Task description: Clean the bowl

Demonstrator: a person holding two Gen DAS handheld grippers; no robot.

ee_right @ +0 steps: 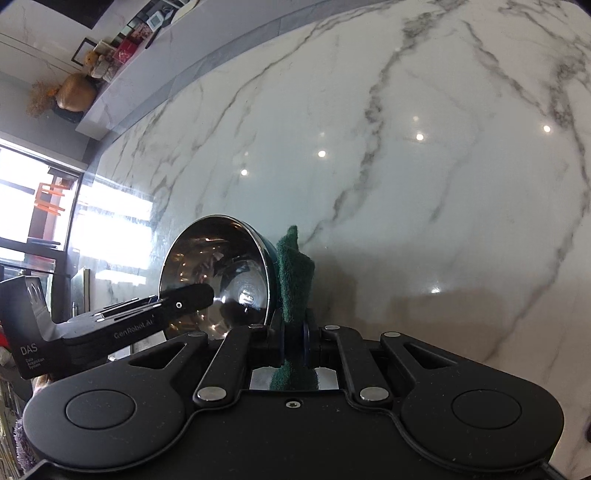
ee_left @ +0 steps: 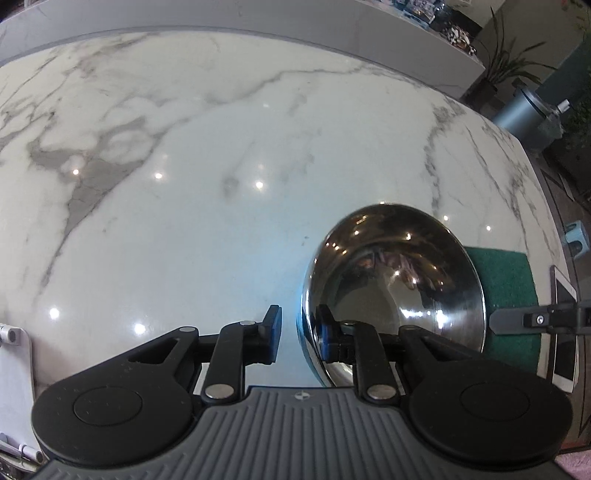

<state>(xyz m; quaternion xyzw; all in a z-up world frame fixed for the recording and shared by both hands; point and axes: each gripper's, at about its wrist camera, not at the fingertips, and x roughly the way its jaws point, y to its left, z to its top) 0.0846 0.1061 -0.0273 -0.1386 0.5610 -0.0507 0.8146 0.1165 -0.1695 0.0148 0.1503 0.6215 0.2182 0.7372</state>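
A shiny steel bowl (ee_left: 395, 288) is tilted on its side above the marble counter (ee_left: 221, 147). My left gripper (ee_left: 299, 332) straddles the bowl's near rim, one finger outside and one inside, with a gap to the outer finger. The bowl also shows in the right wrist view (ee_right: 218, 273), with the left gripper's finger (ee_right: 184, 299) across its inside. My right gripper (ee_right: 293, 343) is shut on a green scouring pad (ee_right: 295, 273), which stands upright against the bowl's outer side. The pad shows behind the bowl in the left wrist view (ee_left: 506, 288).
A raised marble ledge (ee_left: 258, 22) runs along the counter's far edge. A white tablet or phone (ee_left: 565, 332) lies at the counter's right edge. A grey cylinder (ee_left: 524, 110) and plants stand beyond the counter. A white object (ee_left: 14, 369) sits at the lower left.
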